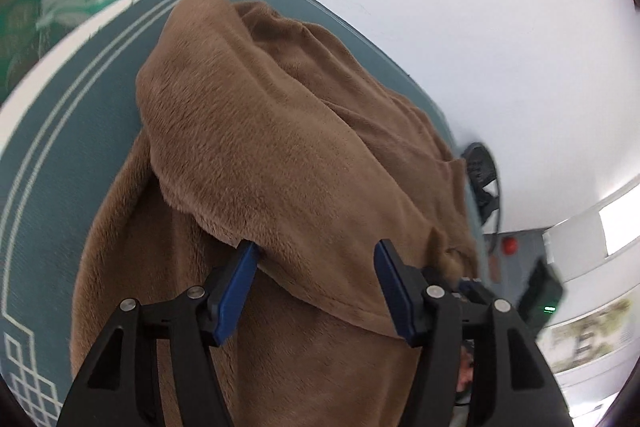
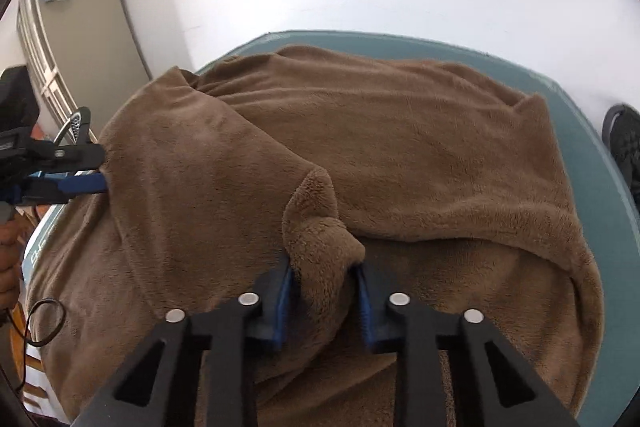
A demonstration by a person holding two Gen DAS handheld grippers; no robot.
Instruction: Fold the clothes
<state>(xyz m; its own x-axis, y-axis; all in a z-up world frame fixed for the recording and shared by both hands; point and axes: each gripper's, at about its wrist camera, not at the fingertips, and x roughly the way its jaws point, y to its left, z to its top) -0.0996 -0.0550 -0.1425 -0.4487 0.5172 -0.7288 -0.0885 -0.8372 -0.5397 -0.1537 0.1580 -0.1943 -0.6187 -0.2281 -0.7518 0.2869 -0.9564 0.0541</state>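
Observation:
A brown fleece garment (image 1: 280, 147) lies on a teal mat (image 1: 52, 155), with one flap folded over the rest. My left gripper (image 1: 316, 251) is open, its blue pads wide apart on either side of the folded flap's edge. In the right wrist view the garment (image 2: 400, 147) covers most of the mat (image 2: 592, 131). My right gripper (image 2: 325, 269) is shut on a bunched corner of the fleece (image 2: 320, 235) and holds it above the lower layer. The left gripper (image 2: 80, 171) shows at the left edge of that view, at the garment's side.
A white wall rises behind the mat. A green patterned object (image 1: 52, 15) stands beyond the mat's far left. A black shoe (image 2: 624, 143) sits at the mat's right. A dark device with a red button (image 1: 516, 251) and a cable (image 2: 44, 323) lie near the hands.

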